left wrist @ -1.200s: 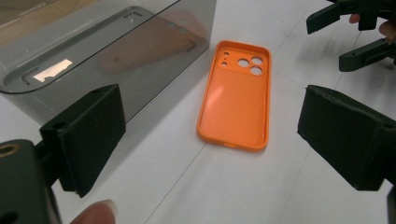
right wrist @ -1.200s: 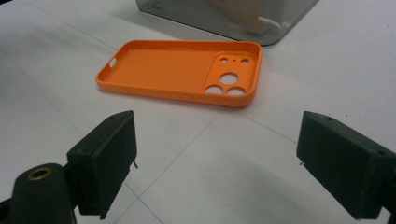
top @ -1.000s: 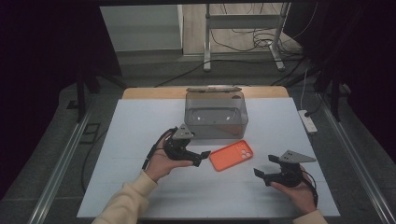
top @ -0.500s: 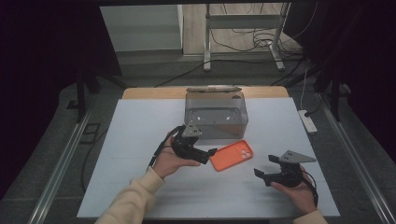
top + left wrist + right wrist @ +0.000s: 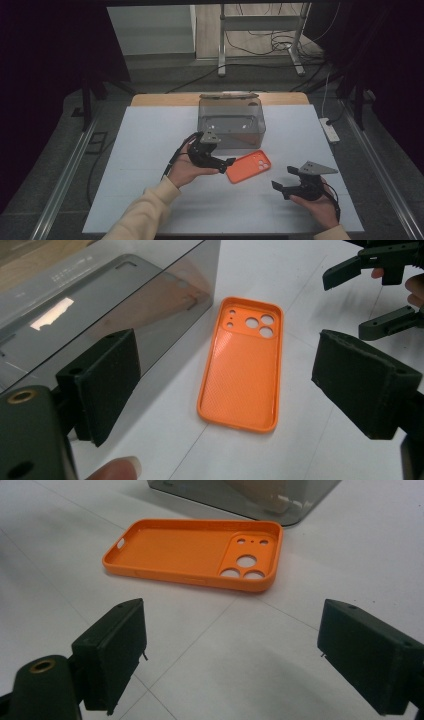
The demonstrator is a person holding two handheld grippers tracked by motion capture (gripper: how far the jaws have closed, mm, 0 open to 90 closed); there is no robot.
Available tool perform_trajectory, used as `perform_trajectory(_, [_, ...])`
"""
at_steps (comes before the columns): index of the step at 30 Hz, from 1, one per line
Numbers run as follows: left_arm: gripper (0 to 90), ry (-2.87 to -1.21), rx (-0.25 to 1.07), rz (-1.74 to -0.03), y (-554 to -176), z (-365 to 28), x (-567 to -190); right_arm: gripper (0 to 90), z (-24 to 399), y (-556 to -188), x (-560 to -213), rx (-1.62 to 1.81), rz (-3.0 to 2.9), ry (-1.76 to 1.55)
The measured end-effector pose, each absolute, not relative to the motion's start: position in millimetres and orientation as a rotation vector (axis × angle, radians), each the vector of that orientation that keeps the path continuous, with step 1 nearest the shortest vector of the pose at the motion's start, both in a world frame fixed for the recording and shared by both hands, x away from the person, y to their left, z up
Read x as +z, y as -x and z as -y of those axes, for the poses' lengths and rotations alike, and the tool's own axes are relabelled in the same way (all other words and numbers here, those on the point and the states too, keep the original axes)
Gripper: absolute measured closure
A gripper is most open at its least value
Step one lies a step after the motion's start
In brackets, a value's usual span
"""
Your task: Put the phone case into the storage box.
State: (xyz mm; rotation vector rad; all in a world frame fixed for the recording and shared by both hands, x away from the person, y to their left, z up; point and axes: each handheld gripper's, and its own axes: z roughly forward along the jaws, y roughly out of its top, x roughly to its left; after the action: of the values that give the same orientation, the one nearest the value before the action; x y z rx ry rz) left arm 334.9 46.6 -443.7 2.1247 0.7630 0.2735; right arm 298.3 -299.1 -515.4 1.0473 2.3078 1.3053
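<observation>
An orange phone case [image 5: 249,166] lies hollow side up on the white table, just in front of a clear grey box [image 5: 231,122]. My left gripper [image 5: 226,162] is open right at the case's left end; its own view has the case [image 5: 242,365] flat on the table between and beyond its spread jaws. My right gripper [image 5: 278,187] is open near the front right, a short way from the case [image 5: 195,552], with nothing between its jaws. The left gripper view also catches the right gripper [image 5: 372,295] at the top right.
The box [image 5: 100,305] stands close on the left gripper's left side. A white power strip [image 5: 330,130] lies off the table's right edge. Metal stand legs [image 5: 260,35] and cables are on the floor behind. Bare white table [image 5: 140,150] spreads to the left.
My left gripper has moved right and a bit forward toward the case's left end. The right gripper and the case have stayed put.
</observation>
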Motion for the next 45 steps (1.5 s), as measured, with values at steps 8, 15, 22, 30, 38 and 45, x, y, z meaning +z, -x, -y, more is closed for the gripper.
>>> perform_trajectory(8, [12.2, -2.154, 0.265, -0.735, -340, -39, -447, 12.3, 299, -298, -515, 1.301, -2.309, -1.047])
perform_trajectory(15, [14.4, -2.184, 0.267, -0.726, -346, -34, -452, 12.3, 299, -298, -516, 1.298, -2.312, -1.047])
perform_trajectory(22, [16.4, -2.218, 0.263, -0.729, -351, -30, -454, 12.4, 299, -298, -516, 1.296, -2.312, -1.048])
perform_trajectory(30, [18.5, -2.270, 0.245, -0.715, -359, -23, -461, 12.4, 299, -299, -516, 1.295, -2.315, -1.051])
perform_trajectory(38, [20.7, -2.321, 0.215, -0.711, -364, -16, -465, 12.4, 299, -299, -516, 1.297, -2.312, -1.047])
perform_trajectory(45, [21.8, -2.348, 0.196, -0.708, -369, -11, -467, 12.4, 299, -299, -516, 1.287, -2.320, -1.048])
